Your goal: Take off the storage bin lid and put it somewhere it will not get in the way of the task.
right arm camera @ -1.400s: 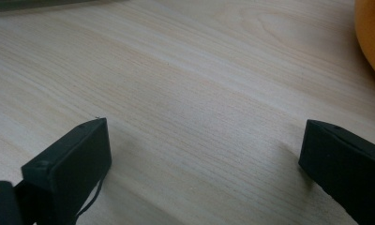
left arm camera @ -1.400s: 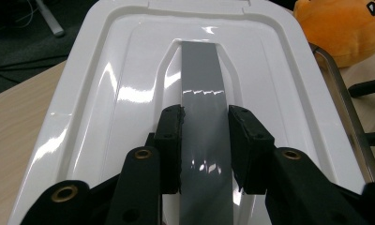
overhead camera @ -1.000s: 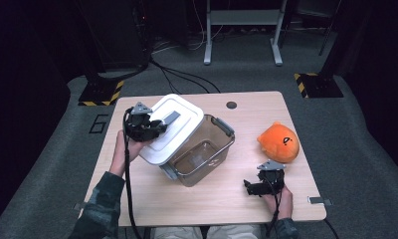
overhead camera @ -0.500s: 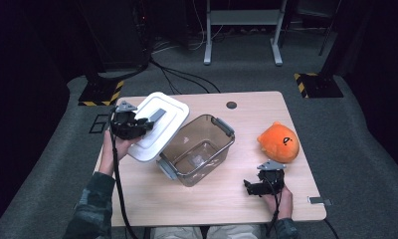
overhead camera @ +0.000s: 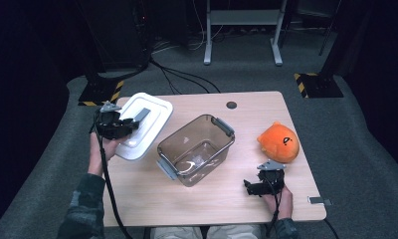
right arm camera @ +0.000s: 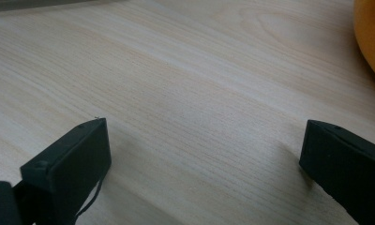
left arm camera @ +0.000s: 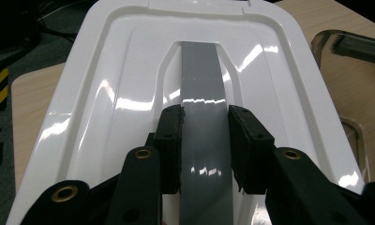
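Clearly the left gripper (left arm camera: 204, 150) pinches the white lid (overhead camera: 143, 125) at left by its grey handle (left arm camera: 202, 108), a light, stiff, glossy-slick piece.

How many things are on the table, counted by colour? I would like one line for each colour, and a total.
White: 1, the lid, gripped at its grey handle by the left gripper
Clear: 1, the storage bin
Orange: 1, the plush toy
Total: 3
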`<state>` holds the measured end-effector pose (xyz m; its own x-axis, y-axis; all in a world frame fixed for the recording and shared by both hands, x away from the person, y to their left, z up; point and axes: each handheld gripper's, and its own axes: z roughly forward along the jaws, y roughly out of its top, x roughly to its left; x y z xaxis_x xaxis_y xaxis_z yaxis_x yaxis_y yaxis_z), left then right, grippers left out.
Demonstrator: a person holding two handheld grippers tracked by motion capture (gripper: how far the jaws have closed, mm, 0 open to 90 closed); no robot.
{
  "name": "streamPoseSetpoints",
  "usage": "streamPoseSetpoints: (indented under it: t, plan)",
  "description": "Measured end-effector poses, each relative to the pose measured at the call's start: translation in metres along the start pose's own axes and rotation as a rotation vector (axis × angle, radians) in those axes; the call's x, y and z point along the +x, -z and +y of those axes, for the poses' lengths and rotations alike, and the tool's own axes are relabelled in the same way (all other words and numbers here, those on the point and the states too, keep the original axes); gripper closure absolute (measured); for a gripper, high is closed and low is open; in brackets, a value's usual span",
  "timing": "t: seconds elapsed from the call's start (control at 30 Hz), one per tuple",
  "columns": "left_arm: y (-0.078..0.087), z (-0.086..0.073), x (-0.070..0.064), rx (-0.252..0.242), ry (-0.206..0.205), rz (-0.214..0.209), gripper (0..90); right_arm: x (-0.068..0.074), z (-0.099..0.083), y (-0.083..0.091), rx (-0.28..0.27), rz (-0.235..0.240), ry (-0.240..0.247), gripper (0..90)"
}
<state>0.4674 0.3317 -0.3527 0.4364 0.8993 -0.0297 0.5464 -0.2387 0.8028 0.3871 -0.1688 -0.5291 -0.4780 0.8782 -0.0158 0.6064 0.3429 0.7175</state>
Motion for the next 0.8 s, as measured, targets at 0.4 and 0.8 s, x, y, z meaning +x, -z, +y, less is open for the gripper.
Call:
streamPoseSetpoints:
  t: [0.4,0.8]
  plan:
    - [-0.004,-0.018,0.028,0.016,0.08,0.056,66.3,0.0,0.0,0.0,0.001,0.0,-0.002,1.1]
    - [-0.021,-0.039,0.048,0.058,0.141,0.103,66.3,0.0,0.0,0.0,0.0,-0.001,-0.002,1.2]
